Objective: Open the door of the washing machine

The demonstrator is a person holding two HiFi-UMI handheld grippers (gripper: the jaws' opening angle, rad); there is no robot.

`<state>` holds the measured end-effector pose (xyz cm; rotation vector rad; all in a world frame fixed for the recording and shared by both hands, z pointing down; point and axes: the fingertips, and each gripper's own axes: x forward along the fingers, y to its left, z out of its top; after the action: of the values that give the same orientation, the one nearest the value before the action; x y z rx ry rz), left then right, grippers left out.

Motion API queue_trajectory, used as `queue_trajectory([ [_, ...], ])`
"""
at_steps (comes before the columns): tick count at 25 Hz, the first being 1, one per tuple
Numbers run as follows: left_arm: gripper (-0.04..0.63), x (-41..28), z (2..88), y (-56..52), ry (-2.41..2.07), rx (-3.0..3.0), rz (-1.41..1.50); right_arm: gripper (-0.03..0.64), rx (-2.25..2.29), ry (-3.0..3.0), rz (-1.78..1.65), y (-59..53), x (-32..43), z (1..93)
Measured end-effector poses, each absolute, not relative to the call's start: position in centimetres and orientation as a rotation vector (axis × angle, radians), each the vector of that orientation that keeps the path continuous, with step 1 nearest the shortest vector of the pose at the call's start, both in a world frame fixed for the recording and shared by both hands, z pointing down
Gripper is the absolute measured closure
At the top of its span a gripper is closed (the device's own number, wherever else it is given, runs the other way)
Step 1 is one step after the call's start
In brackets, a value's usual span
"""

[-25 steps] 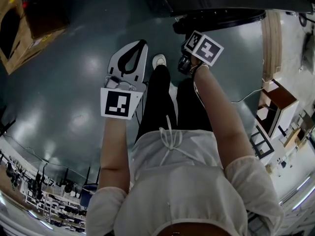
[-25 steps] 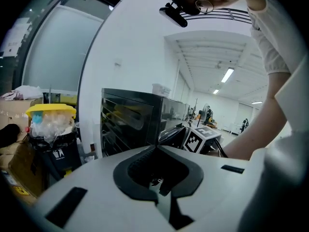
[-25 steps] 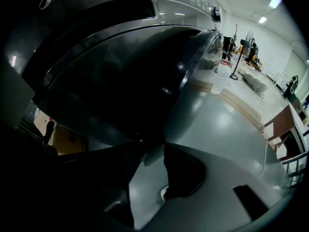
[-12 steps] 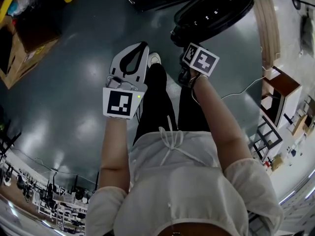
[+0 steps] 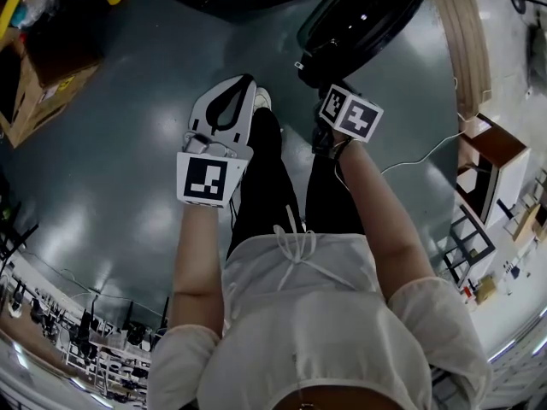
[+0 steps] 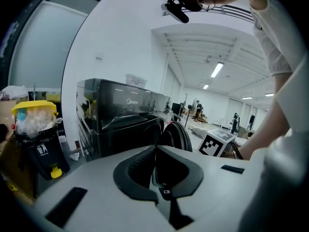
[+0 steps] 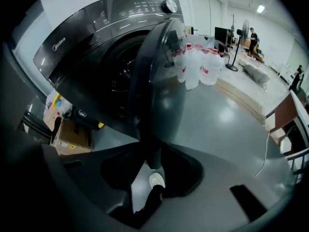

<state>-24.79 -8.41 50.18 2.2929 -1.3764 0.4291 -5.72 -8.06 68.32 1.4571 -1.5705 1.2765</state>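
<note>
Around the glossy grey floor (image 5: 111,169) are a cardboard box (image 5: 38,92), a yellow-lidded black bin (image 6: 38,144), red-labelled water bottles (image 7: 200,64) and a trailing white cable (image 5: 427,150).

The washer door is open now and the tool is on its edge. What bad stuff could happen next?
The right tool, whose jaws have just been closing, has only the thin rim of the washing machine door between them, so it might slip off. The person's shoe is right below the tool, so the door could bump it on the way. If it swings wider, the door may knock the water bottles standing beyond it.
</note>
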Motion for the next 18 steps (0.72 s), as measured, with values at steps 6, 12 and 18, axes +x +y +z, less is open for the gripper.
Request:
queue_trajectory([
  [6, 0.574, -18.0, 49.3, -7.5, -1.433, 2.304, 0.291, 0.497, 1.35, -1.632, 1.263, -6.4, -1.1, 68.8],
  [12, 0.574, -11.7, 49.8, -5.6, -1.408, 2.305, 0.329, 0.5, 1.302, -1.681, 1.217, -5.3, 3.8, 68.8],
  [18, 0.574, -6.9, 49.8, -4.0, -1.493, 2.319, 0.297, 0.503, 1.278, -1.743, 1.165, -4.4, 9.6, 68.8],
])
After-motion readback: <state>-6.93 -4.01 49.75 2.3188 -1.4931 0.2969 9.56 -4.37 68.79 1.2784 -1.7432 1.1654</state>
